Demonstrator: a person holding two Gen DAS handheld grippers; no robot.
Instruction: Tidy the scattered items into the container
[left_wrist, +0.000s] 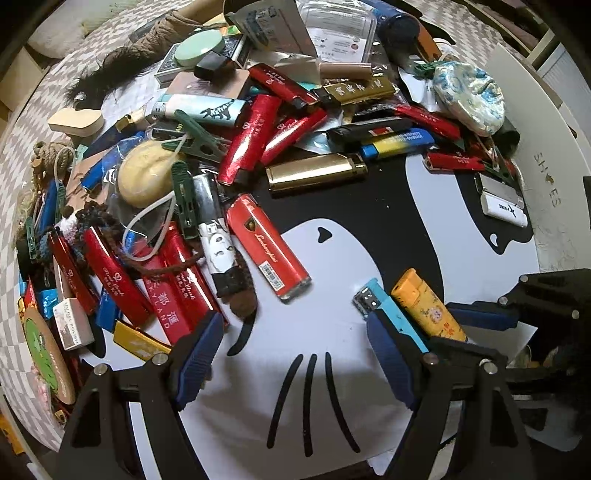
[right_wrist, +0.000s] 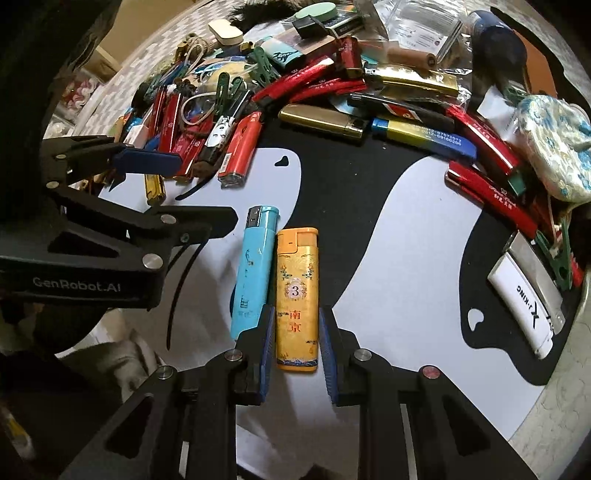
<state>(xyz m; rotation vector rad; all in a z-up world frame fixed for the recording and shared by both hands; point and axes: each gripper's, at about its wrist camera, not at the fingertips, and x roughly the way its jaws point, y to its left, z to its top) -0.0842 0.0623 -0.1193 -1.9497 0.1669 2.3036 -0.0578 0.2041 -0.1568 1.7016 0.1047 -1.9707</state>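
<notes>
Right tongs (right_wrist: 295, 347) pinch the yellow lighter (right_wrist: 297, 295), which points straight out ahead, touching the blue lighter (right_wrist: 253, 273) on its left, where the spread, empty left tongs (left_wrist: 295, 354) wait.

The far pile (left_wrist: 280, 110) overlaps so thickly that most lighters there show only in part. A clear packet (left_wrist: 336, 33) is cut off by the far edge in the left wrist view. The left hand-held gripper (right_wrist: 173, 195) hides part of the bench (right_wrist: 406, 236). Print on the blue-yellow lighter (right_wrist: 424, 136) is too small to read.
</notes>
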